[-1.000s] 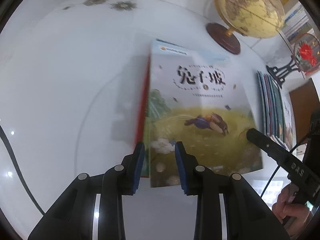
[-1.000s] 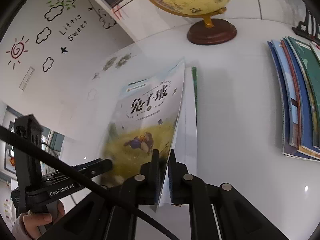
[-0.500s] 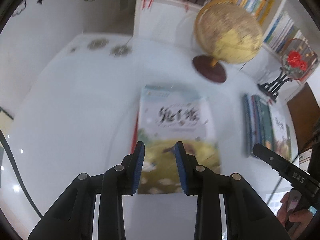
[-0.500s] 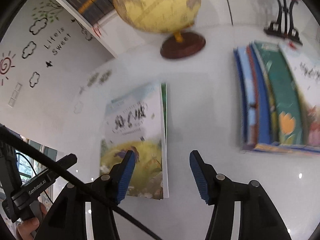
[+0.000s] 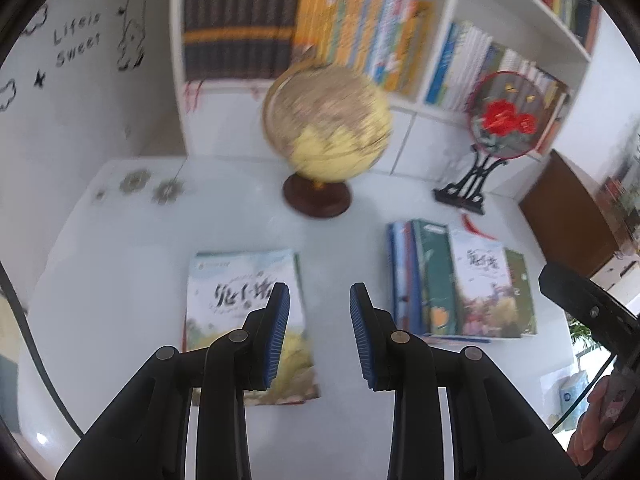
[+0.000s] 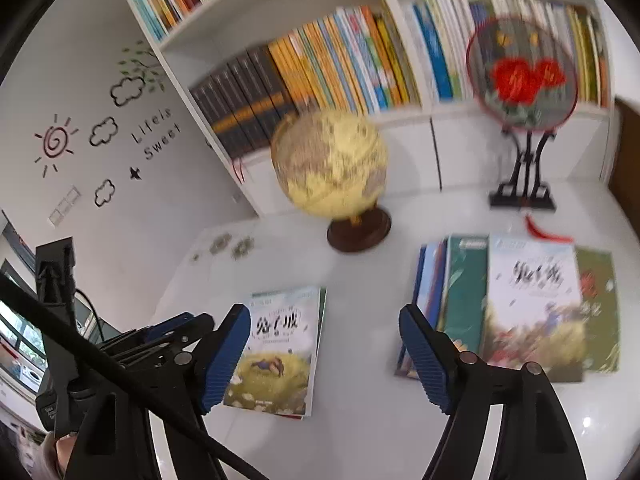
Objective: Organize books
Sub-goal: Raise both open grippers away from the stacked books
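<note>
The wall (image 6: 100,184) carries black decal lettering reading "Life is Sweet", with a red sun, clouds and a star around it. On the white counter (image 5: 120,248) a small pile of books lies flat, its top cover (image 6: 276,344) showing a meadow scene and a three-character Chinese title; red and green edges of the books beneath peek out at its sides. Well to the right lies a fanned stack of books (image 5: 460,284), whose top cover bears a similar brushed title, too blurred to read. A yellow globe (image 5: 326,124) on a dark round base stands behind, between the two groups, and a round red-flower fan on a black stand (image 6: 522,76) sits by the bookshelf (image 6: 340,60). The left hand-held gripper (image 5: 319,336) hovers above the counter with its blue pads apart and nothing between them; the meadow cover lies below and partly behind its left finger. The right hand-held gripper (image 6: 324,354) is released, its jaws opening, empty, with the meadow book under its left pad and the fanned stack beside its right.
</note>
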`<state>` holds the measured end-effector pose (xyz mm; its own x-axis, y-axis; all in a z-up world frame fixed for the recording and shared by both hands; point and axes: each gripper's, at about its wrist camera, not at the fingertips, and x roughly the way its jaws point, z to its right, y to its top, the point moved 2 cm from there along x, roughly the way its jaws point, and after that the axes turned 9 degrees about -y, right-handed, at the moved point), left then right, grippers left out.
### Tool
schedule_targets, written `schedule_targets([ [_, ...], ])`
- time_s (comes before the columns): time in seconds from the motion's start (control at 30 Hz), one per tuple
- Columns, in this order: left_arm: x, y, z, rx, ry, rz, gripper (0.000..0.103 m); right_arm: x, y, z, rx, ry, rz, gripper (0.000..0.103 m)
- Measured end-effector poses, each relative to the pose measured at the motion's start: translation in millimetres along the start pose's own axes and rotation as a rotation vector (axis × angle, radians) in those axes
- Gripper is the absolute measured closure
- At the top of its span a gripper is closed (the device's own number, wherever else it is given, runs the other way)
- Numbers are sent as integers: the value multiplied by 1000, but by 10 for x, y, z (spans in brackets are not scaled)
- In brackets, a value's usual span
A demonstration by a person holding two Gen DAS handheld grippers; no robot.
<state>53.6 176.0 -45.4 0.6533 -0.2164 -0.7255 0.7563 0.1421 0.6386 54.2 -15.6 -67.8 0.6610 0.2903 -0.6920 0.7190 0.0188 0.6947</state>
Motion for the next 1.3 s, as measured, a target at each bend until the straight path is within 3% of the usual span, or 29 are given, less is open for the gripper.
schedule_targets([
  [0.23,-335,231,598,117,53,56,72,-621,235,207,-29,-30,115,19],
  [0.33,-446,285,827,149,61,99,55,-864,348,333,-28,-48,164,11],
  [0.4,-529,320,1022,185,66,152,52,-1011,413,405,-51,-85,203,10],
  [0.47,-564,358,1191,222,80,174,31,-1133,450,472,-93,-115,237,6],
  [0.5,-591,374,1294,247,91,193,30,-1166,459,509,-107,-123,244,4],
  [0.63,-716,486,1634,304,120,257,29,-1297,497,724,-112,-137,251,4],
  [0.73,-802,625,1812,276,116,269,29,-1483,575,900,-71,-127,291,3],
  [0.97,-1121,746,2149,260,102,419,29,-1995,860,1076,-42,-116,390,1],
  [1.13,-1142,729,2336,288,82,429,26,-2215,916,1111,-61,-121,433,0],
  [1.3,-985,632,2437,319,26,376,20,-2223,864,1181,-58,-121,434,0],
])
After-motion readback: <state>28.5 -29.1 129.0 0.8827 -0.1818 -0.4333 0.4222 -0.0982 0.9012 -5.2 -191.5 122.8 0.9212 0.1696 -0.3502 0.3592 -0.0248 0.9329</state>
